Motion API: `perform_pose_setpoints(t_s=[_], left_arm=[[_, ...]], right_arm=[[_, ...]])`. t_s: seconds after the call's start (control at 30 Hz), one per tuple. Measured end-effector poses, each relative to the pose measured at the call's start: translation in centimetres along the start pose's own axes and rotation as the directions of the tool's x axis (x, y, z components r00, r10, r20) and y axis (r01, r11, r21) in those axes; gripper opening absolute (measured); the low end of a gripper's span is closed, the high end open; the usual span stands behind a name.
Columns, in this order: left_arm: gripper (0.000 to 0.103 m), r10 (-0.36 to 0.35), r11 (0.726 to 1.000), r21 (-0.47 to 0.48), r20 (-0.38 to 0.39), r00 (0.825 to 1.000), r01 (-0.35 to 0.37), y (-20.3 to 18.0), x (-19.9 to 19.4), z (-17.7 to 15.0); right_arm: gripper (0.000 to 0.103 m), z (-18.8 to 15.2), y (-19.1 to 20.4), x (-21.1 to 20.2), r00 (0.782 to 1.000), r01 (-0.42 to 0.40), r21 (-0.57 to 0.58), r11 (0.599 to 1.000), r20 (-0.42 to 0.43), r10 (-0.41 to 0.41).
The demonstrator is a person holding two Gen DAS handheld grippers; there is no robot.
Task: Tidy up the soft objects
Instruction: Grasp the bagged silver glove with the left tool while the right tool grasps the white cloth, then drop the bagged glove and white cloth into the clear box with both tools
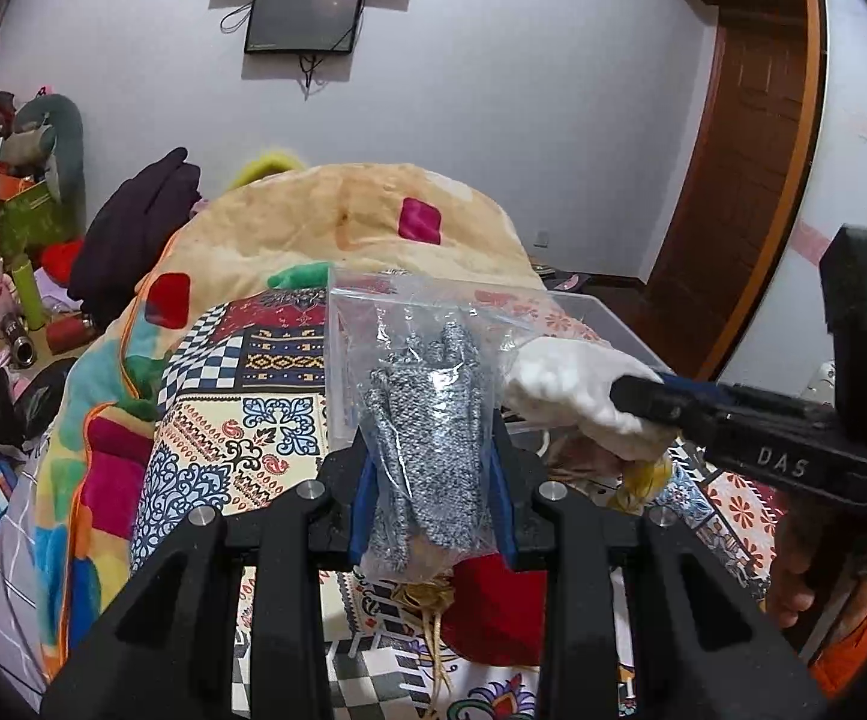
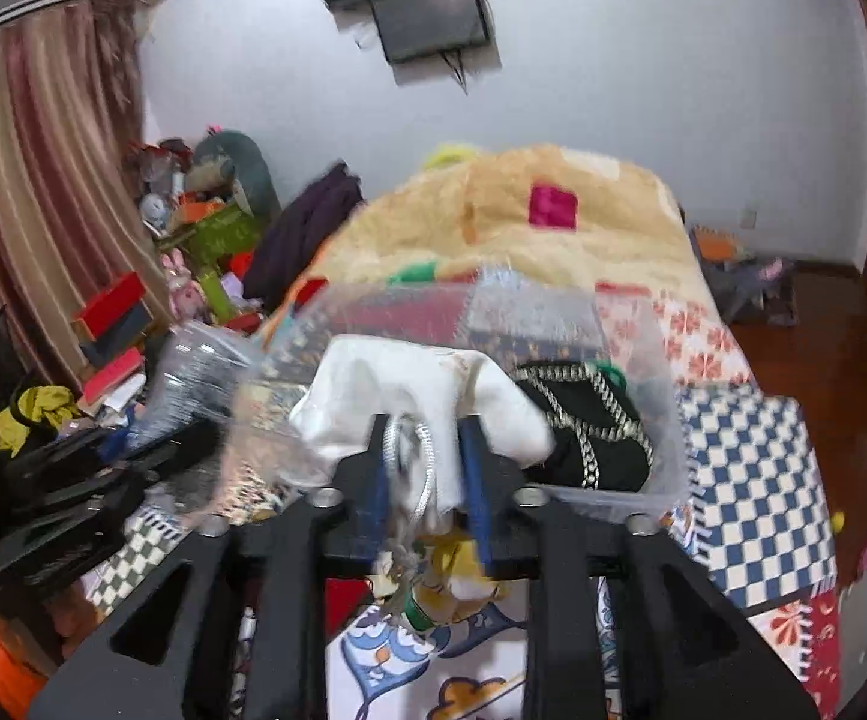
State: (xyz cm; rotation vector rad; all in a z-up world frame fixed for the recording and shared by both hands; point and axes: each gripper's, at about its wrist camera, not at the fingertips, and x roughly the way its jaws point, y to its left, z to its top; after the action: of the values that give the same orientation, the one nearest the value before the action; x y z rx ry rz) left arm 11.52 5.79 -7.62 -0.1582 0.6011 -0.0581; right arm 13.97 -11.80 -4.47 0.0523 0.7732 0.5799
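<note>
A bagged grey knit (image 1: 427,438) is clamped by the left gripper (image 1: 433,474), a white cloth (image 2: 427,414) by the right gripper (image 2: 427,468), above the clear bin (image 2: 655,480); neither is stowed yet.

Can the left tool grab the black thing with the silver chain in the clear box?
Probably not right now. The left tool is shut on the bag of grey knit, so it is full. The black thing lies uncovered in the clear box, beside the white cloth.
</note>
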Motion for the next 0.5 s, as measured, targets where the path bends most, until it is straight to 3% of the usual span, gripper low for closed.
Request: perform_pose_setpoints(t_s=[0.3,0.37,0.5], left_arm=[[0.032,0.007,1.000,0.022,-0.021,1.000,-0.007,-0.3,0.9,-0.6],[0.032,0.016,0.999,0.040,-0.016,1.000,-0.015,-0.6,0.9,-0.2],[0.032,0.031,0.997,0.073,-0.009,0.999,-0.030,-1.0,1.4,1.2]], right_arm=[[0.032,-0.3,0.8,-0.3,0.999,0.011,-0.065,0.998,-0.030,-0.013],[0.015,-0.1,0.9,-0.1,0.999,0.006,-0.076,0.997,-0.038,-0.008],[0.011,0.6,1.1,-0.8,1.000,-0.002,-0.081,0.997,-0.006,0.001]])
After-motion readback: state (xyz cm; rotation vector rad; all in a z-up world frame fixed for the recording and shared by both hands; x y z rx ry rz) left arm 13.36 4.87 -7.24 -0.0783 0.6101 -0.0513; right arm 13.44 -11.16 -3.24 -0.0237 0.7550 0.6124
